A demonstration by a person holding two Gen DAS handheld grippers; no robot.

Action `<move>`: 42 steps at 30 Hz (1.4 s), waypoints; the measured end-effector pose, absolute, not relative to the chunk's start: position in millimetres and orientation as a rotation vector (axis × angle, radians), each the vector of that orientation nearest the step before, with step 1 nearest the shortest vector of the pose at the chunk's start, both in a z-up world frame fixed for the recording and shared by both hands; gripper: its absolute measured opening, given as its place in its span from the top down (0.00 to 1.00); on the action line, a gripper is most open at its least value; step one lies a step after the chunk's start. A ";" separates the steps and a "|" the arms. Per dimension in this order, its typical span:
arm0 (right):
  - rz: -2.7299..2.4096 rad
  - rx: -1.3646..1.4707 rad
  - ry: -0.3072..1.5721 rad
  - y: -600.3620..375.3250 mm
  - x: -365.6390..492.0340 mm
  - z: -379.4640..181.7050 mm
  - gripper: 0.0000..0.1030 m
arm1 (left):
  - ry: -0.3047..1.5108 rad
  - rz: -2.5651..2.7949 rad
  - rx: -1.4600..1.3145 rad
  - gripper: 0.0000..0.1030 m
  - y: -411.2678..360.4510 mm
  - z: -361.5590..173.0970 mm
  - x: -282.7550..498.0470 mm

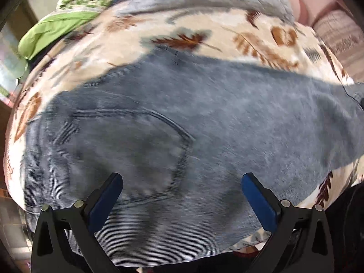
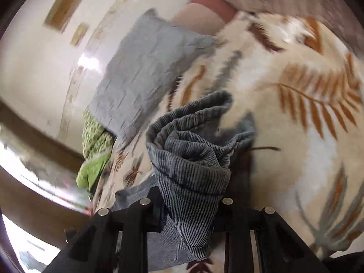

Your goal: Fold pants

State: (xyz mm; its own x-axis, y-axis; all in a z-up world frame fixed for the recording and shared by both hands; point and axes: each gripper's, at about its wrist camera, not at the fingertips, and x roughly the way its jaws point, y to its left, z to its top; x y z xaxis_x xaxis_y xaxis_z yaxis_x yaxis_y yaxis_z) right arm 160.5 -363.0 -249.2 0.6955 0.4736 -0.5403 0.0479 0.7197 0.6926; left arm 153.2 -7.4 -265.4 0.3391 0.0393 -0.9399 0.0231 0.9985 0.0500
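Lying flat on a leaf-print blanket (image 1: 227,31), the blue pants (image 1: 182,122) show a back pocket (image 1: 141,150). The left tongs (image 1: 182,182) hang over them, spread wide with nothing between them. The right tongs (image 2: 188,207) pinch a bunched end of the pants (image 2: 193,159) and hold it above the blanket. A gray pillow (image 2: 145,68) sits farther back.
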 end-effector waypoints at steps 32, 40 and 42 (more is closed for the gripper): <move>0.674 0.309 1.052 -204.9 128.7 -277.1 0.22 | 1.178 0.069 -0.049 0.00 67.5 -256.0 150.7; 0.568 0.357 1.095 -214.8 155.9 -298.5 0.22 | 1.075 -0.037 -0.022 0.00 28.2 -228.6 181.2; 0.567 0.311 1.079 -208.8 155.8 -296.3 0.22 | 1.044 -0.062 0.007 0.00 13.9 -222.5 193.0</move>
